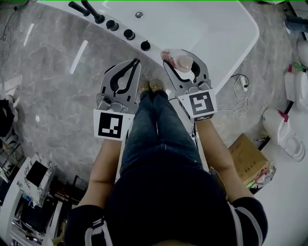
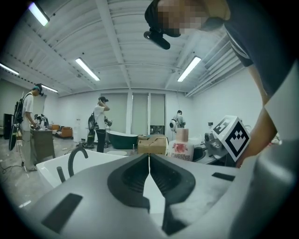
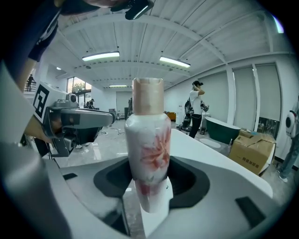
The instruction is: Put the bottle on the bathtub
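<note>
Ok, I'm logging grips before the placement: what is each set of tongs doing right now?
Left tongs: closed, nothing between them.
Right tongs: closed on the bottle, holding it upright.

We note bottle glossy white plastic, cap matt beige; bathtub smooth gloss white; floor polished grey marble; taps matt black.

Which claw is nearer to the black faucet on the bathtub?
Left. The left claw, shut and empty, is below and right of the faucet in the head view. The right claw, gripping the bottle, is farther right.
</note>
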`<state>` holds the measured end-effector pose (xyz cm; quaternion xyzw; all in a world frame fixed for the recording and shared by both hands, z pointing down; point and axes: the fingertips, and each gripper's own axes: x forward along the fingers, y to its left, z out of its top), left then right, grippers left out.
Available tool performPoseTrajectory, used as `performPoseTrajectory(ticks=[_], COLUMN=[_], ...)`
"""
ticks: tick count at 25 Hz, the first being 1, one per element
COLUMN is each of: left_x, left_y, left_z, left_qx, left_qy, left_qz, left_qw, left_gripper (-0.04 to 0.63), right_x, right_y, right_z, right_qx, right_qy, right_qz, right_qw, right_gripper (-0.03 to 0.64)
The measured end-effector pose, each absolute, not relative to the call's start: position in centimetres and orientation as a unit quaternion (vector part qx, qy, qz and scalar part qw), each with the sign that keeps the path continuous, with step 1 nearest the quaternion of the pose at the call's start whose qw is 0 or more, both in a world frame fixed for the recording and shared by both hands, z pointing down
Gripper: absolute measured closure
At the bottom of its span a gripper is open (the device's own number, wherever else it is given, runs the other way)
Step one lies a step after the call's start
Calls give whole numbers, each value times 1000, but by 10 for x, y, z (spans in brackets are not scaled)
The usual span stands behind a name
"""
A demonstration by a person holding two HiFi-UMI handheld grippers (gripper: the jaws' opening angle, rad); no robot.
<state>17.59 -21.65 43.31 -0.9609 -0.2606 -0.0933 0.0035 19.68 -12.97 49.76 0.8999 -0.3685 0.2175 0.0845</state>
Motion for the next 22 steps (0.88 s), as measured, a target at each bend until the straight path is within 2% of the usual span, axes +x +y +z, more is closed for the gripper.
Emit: performPoseTrajectory(ticks=[4,13,22], left_x=[181,196,199], left_y=[-209,-212,-214], left_z=[470,528,556], left_qx=[-953,-946,-946], left_qy=[-279,-286,-277], left_qz=[-112,-148,-168], left_qw=[38,38,28], left_gripper=[568,568,568], right_x=[210,224,231], right_y=[-136,-150,-159], right_z=[534,624,670], right_qx=[895,875,866], right_qy=[-377,-392,-396], right_qz=[225,263,285], right_qw=[85,108,114], right_gripper=[379,379,379])
